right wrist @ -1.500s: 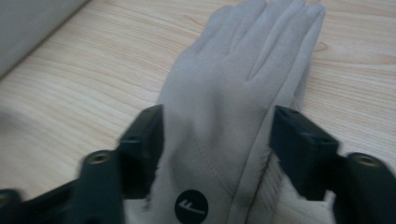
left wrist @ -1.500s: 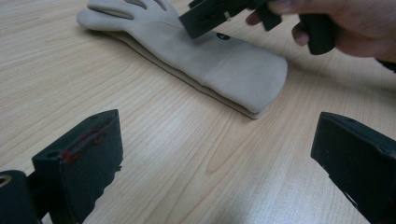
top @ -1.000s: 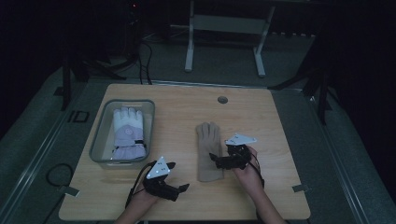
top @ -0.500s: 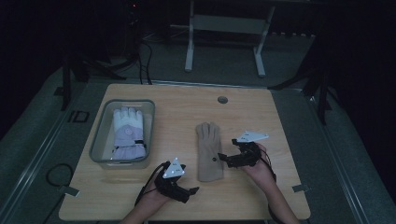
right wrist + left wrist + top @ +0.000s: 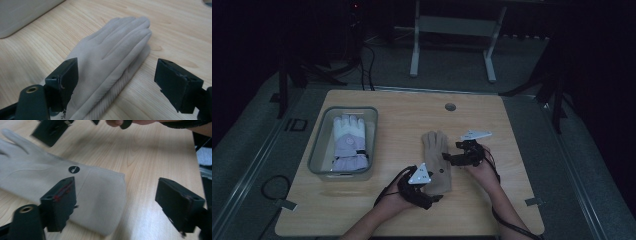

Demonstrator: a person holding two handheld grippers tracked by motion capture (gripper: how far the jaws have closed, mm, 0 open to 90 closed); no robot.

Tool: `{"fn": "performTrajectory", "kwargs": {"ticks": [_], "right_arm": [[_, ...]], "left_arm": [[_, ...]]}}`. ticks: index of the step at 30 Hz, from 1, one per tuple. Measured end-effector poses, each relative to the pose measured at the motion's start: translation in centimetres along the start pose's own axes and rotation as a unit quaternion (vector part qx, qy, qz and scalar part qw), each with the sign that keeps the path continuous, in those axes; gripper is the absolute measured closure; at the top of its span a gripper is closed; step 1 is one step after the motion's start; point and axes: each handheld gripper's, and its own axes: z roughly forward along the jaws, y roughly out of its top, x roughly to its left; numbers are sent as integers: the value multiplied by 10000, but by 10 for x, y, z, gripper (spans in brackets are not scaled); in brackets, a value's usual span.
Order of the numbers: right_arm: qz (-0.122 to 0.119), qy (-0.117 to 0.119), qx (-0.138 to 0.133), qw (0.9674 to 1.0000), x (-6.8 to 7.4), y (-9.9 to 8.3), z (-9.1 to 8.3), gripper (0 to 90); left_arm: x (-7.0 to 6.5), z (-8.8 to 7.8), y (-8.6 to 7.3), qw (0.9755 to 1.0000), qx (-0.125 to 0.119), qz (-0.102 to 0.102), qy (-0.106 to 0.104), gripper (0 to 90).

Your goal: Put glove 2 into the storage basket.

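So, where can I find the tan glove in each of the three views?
High view: the tan glove lies flat at the table's middle, fingers pointing away from the person.
Left gripper view: its cuff end is at centre left, with the round black logo patch.
Right gripper view: its fingers are at the centre.
Shared landmark: the wooden table.
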Motion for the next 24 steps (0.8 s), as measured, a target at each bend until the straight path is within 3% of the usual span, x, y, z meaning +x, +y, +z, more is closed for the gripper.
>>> {"fn": "performTrajectory", "kwargs": {"ticks": [3,4,9,11,13,15,17,19,22,24], "right_arm": [[109,132,76,9998,-2,-1,7,209],[109,132,76,9998,-2,-1,7,212],[201,225,421,9987,-3,-9,27,235],[230,280,484,9982,-4,-11,30,263],[208,338,506,9979,-4,-11,29,361],[-39,343,602,9976,0,-10,29,449],[-107,480,640,9967,2,-9,28,572],[-269,452,637,9966,5,-9,27,735],[-659,148,639,9957,16,-8,25,793],[-778,28,649,9949,20,-8,25,804]], "left_arm": [[1,3,1,10000,52,-13,-3,225],[4,7,1,9999,119,-28,-29,278],[11,16,-3,9990,442,1,-105,353],[13,17,-5,9985,542,-9,-99,371],[14,18,-8,9980,628,33,-85,374],[14,19,-10,9981,615,0,-100,376],[14,18,-10,9979,636,26,-69,381],[13,19,-10,9976,685,58,-18,384],[11,20,-9,9965,796,237,44,379],[9,21,-9,9960,836,305,74,363]]}}
